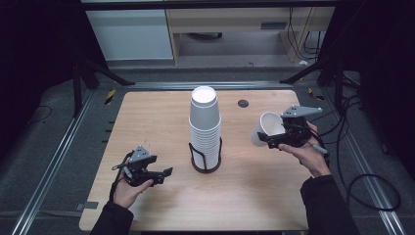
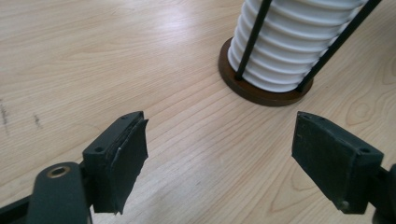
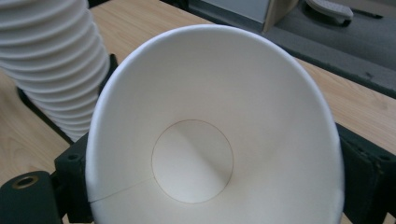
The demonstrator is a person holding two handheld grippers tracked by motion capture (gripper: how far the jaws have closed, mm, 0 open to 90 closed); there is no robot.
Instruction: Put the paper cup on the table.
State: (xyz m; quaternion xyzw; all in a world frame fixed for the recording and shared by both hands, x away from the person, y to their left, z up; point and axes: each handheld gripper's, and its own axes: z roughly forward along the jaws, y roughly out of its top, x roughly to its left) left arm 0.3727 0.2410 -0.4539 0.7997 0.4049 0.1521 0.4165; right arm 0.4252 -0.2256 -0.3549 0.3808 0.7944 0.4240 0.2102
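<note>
The right gripper [image 1: 281,138] is clamped on 1 white paper cup [image 1: 265,128], its 2 black jaws pressing the cup's sides. In the right gripper view the white paper cup [image 3: 210,140] lies tipped, its open mouth facing the camera, so the round bottom disc shows inside. In the high view the cup hangs in the air above the light wooden table [image 1: 161,117], to the right of the tall stack of white paper cups [image 1: 205,128] and apart from it, mouth turned up and back.

The stack stands upside down, bottoms up, in a black wire holder with a round dark brown base [image 1: 205,165] near the middle of the table. The stack [image 3: 46,60] shows its ribbed rims just beside the held cup in the right gripper view.

The left gripper [image 1: 161,175] is spread wide and holds nothing, low over the table at the front left; in its own view the left gripper [image 2: 219,154] points at the holder's base [image 2: 261,93], well short of it.

My judgement: 1 cup is separate from the stack and in hand, in mid-carry. Whether it is heading onto the stack or away from it cannot be told; either way, it is not yet set down, and the left gripper has no part yet.
</note>
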